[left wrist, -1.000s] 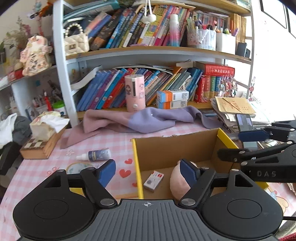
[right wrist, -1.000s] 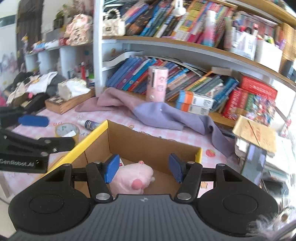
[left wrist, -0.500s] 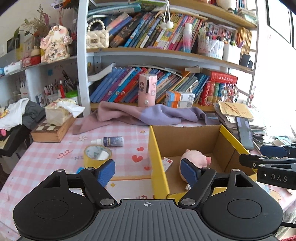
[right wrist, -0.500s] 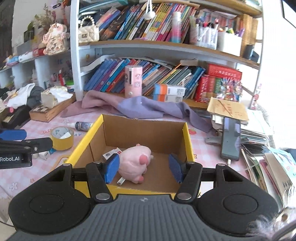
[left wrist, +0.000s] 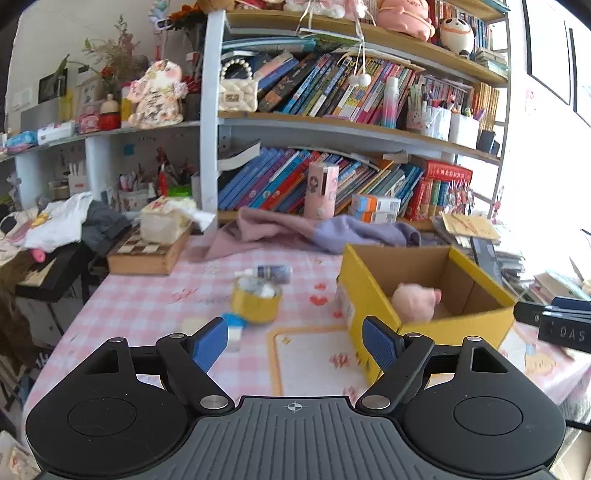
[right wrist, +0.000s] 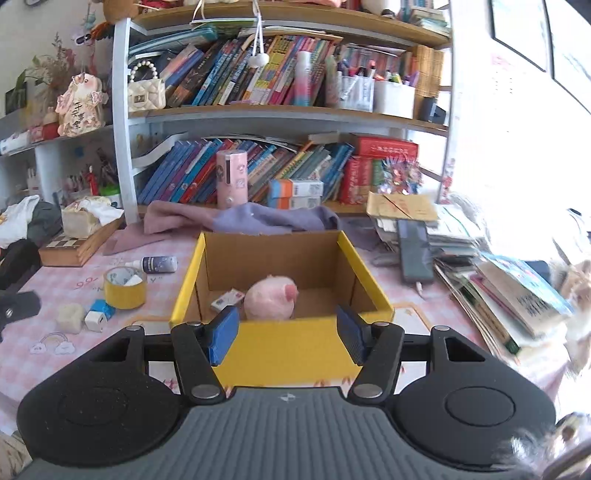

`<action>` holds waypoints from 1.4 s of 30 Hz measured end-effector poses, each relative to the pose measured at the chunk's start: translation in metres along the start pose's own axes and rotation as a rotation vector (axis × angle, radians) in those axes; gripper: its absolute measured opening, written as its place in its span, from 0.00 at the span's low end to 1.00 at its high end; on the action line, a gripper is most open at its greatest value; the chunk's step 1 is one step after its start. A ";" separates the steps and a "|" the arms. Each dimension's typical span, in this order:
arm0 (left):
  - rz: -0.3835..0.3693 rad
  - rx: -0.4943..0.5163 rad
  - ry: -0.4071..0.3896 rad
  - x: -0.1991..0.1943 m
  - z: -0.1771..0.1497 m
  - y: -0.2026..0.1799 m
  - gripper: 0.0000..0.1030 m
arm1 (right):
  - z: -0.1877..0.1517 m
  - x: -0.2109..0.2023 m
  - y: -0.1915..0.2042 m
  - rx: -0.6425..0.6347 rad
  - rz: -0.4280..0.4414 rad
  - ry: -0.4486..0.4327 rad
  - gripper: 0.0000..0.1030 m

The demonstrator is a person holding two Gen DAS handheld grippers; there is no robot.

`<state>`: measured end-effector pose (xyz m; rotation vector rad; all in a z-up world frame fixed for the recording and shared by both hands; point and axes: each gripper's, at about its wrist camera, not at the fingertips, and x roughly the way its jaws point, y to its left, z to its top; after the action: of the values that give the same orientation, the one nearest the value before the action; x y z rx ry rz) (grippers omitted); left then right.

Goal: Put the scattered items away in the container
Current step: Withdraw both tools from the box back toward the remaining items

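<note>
1. Tools: the left tool (left wrist: 295,341) is spread wide and empty; the right tool (right wrist: 287,334) is narrower, also empty.
2. Yellow box (right wrist: 288,347) holds a pink plush (right wrist: 271,299) and a small carton (right wrist: 227,299).
3. Tape roll (right wrist: 125,287), dropper bottle (right wrist: 155,264), charger (right wrist: 99,315) and beige block (right wrist: 70,316) lie on the surface (right wrist: 22,354) left of it.

left claw (left wrist: 295,341): black body, blue ribbed pads, silver screws | right claw (right wrist: 286,334): same

Home study corner: crowded bookshelf (right wrist: 258,85), plush toys (left wrist: 402,14), pink checked tablecloth (left wrist: 147,306).
</note>
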<state>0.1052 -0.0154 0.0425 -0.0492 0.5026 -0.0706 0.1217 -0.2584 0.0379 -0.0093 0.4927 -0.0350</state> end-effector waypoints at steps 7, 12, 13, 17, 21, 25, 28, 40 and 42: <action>-0.020 -0.012 0.075 -0.030 -0.031 0.026 0.80 | -0.038 -0.042 0.030 0.017 -0.015 0.050 0.56; -0.028 0.010 0.101 -0.044 -0.050 0.034 0.80 | -0.058 -0.061 0.047 0.001 -0.003 0.092 0.58; -0.023 0.022 0.106 -0.045 -0.054 0.034 0.80 | -0.061 -0.063 0.050 -0.007 -0.002 0.097 0.59; 0.060 0.090 0.088 -0.053 -0.066 0.036 0.80 | -0.074 -0.072 0.063 -0.090 -0.045 0.046 0.65; 0.061 0.062 0.086 -0.063 -0.069 0.042 0.83 | -0.080 -0.078 0.071 -0.114 -0.004 0.034 0.73; 0.053 0.055 0.125 -0.066 -0.078 0.045 0.85 | -0.087 -0.078 0.078 -0.094 0.050 0.082 0.74; 0.044 0.046 0.162 -0.066 -0.083 0.047 0.85 | -0.091 -0.075 0.080 -0.067 0.070 0.122 0.74; 0.052 0.025 0.190 -0.068 -0.091 0.060 0.85 | -0.096 -0.077 0.103 -0.083 0.140 0.163 0.89; 0.053 0.028 0.192 -0.068 -0.091 0.061 0.85 | -0.097 -0.076 0.106 -0.088 0.143 0.173 0.90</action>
<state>0.0056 0.0481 -0.0087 -0.0018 0.6941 -0.0305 0.0124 -0.1496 -0.0139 -0.0578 0.6669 0.1266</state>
